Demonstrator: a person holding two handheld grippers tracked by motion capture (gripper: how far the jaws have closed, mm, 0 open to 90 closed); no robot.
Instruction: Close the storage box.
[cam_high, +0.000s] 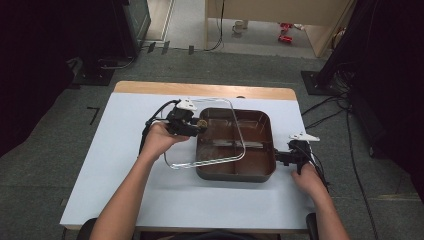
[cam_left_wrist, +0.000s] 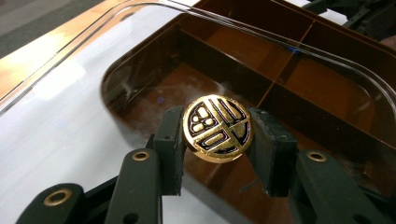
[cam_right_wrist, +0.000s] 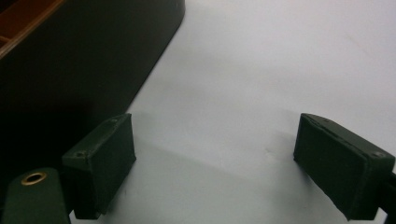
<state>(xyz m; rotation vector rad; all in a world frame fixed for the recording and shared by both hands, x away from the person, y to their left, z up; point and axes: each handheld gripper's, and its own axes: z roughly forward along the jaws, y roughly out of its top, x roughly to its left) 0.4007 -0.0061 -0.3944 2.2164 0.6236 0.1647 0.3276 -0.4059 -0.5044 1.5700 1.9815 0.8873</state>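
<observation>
Left gripper clamps gold knob of clear lid over brown tray; right gripper spread wide beside tray.

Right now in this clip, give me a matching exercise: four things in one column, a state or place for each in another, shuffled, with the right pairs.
Things:
1. left claw
2. right claw
3. clear lid
4. brown tray

States:
A. divided into compartments, open on the table
B. jaws apart over bare white tabletop beside the tray
C. shut on a gold knob
D. shifted left, partly off the tray

Pairs: 1-C, 2-B, 3-D, 4-A
</observation>
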